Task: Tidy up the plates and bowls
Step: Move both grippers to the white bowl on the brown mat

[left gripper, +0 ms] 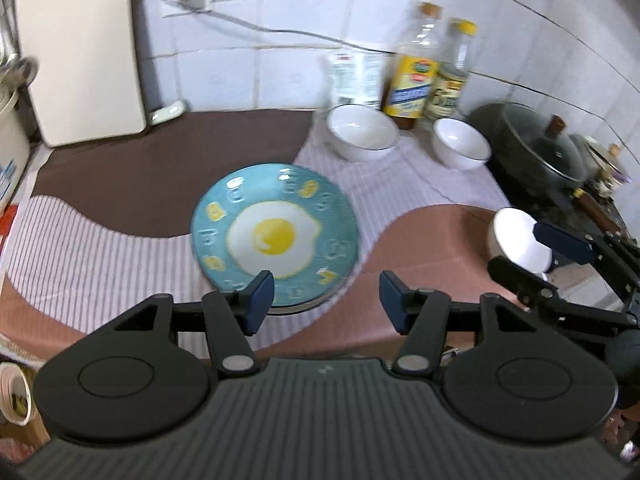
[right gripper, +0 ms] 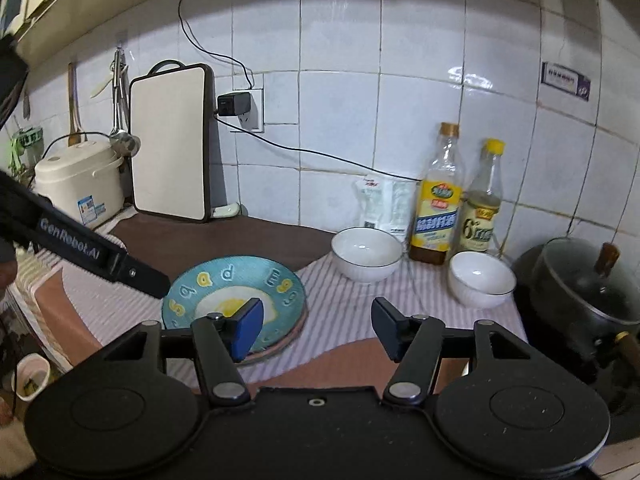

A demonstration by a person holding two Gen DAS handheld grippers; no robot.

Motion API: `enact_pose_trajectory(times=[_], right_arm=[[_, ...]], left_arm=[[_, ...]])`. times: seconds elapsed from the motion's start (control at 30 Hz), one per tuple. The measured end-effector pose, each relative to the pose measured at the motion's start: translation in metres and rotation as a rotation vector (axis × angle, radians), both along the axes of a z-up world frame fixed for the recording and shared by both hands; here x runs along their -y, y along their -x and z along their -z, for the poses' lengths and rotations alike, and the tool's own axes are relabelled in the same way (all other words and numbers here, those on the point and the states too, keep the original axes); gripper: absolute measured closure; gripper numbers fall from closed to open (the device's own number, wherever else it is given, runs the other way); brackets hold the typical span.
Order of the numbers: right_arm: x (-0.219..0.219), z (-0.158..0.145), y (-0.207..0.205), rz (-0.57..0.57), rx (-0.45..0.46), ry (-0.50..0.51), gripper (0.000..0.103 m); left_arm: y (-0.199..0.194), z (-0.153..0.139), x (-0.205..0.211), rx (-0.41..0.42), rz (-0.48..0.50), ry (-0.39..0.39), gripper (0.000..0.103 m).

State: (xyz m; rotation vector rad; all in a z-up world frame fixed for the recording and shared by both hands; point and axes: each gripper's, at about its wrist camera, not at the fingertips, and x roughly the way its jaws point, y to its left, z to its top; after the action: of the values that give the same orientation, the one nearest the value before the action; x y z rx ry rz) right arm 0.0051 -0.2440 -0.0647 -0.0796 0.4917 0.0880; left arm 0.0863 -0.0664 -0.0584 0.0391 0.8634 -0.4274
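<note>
A blue plate (left gripper: 276,236) with a fried-egg picture lies on the striped cloth, resting on another plate whose rim (right gripper: 289,339) peeks out beneath it. Two white bowls stand behind it near the wall, a larger one (left gripper: 362,132) and a smaller one (left gripper: 460,144). A third white bowl (left gripper: 516,236) shows at the counter's right edge, behind my right gripper (left gripper: 536,258). My left gripper (left gripper: 326,294) hovers open over the plate's near rim, nothing between its pads. My right gripper (right gripper: 318,320) is also open and empty, just right of the plate (right gripper: 236,292).
A cutting board (right gripper: 170,140) and a rice cooker (right gripper: 80,184) stand at the back left. Two bottles (right gripper: 438,208) and a white bag (right gripper: 380,204) line the wall behind the bowls. A lidded dark pot (right gripper: 584,284) sits on the stove at right. A cable runs from the wall socket (right gripper: 240,106).
</note>
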Motion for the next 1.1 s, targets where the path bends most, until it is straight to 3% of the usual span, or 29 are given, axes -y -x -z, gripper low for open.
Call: enact_pose_trajectory(times=[0.1, 0.43, 0.53, 0.6, 0.83, 1.1], right_arm=[[0.01, 0.001, 0.011, 0.007, 0.003, 0.028, 0.031], [0.054, 0.019, 0.043, 0.094, 0.002, 0.042, 0.027], [0.068, 0.027, 0.048, 0.13, -0.003, 0.031, 0.02], [0.078, 0.032, 0.049, 0.158, 0.004, 0.02, 0.014], [0.101, 0.056, 0.053, 0.27, 0.026, 0.005, 0.008], [0.12, 0.086, 0.05, 0.352, 0.043, -0.024, 0.008]], left_arm=[[0.011, -0.004, 0.019, 0.015, 0.047, 0.001, 0.037], [0.029, -0.005, 0.094, 0.065, 0.185, -0.018, 0.027], [0.031, -0.001, 0.115, 0.075, 0.206, -0.004, 0.016], [0.03, 0.003, 0.128, 0.078, 0.216, -0.005, 0.016], [0.023, 0.027, 0.165, 0.048, 0.25, -0.02, 0.012], [0.014, 0.053, 0.198, 0.076, 0.279, -0.042, 0.012]])
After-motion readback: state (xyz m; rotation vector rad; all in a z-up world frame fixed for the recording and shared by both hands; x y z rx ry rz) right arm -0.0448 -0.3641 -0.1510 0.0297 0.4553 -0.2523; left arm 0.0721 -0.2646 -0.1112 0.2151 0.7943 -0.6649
